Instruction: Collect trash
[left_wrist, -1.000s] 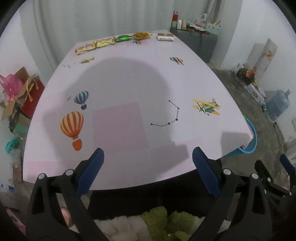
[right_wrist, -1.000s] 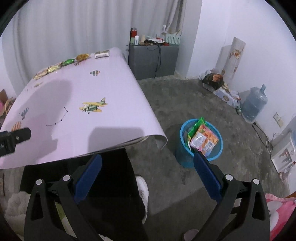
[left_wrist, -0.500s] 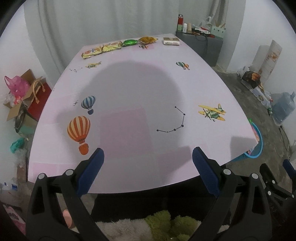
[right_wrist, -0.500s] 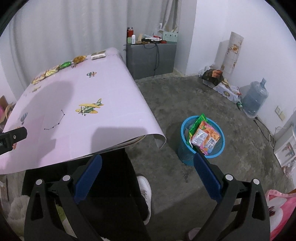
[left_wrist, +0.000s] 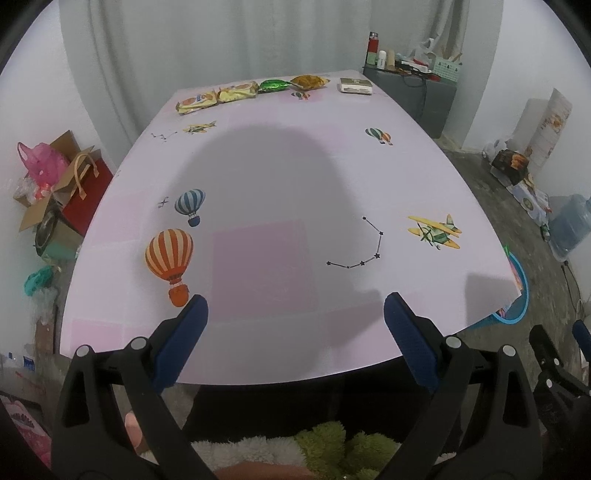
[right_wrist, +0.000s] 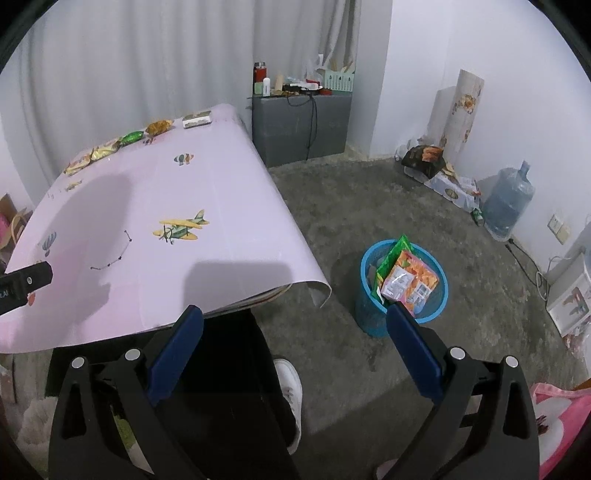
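Several snack wrappers lie in a row at the far edge of the pink table (left_wrist: 280, 177): two yellow packets (left_wrist: 216, 96), a green wrapper (left_wrist: 273, 85), an orange-brown wrapper (left_wrist: 308, 81) and a small white box (left_wrist: 355, 85). They also show in the right wrist view, the yellow packets (right_wrist: 92, 157) at its left. A blue bin (right_wrist: 373, 317) on the floor right of the table holds snack bags (right_wrist: 406, 280). My left gripper (left_wrist: 295, 317) is open and empty at the table's near edge. My right gripper (right_wrist: 295, 328) is open and empty, over the floor beside the bin.
A grey cabinet (right_wrist: 299, 122) with bottles stands behind the table. A water jug (right_wrist: 508, 203) and boxes (right_wrist: 447, 184) sit along the right wall. Bags and cardboard (left_wrist: 55, 184) are piled left of the table. The person's white shoe (right_wrist: 290, 391) is below.
Both grippers have lifted and drawn back a little, so the table and bin sit lower in view. Both stay open and empty.
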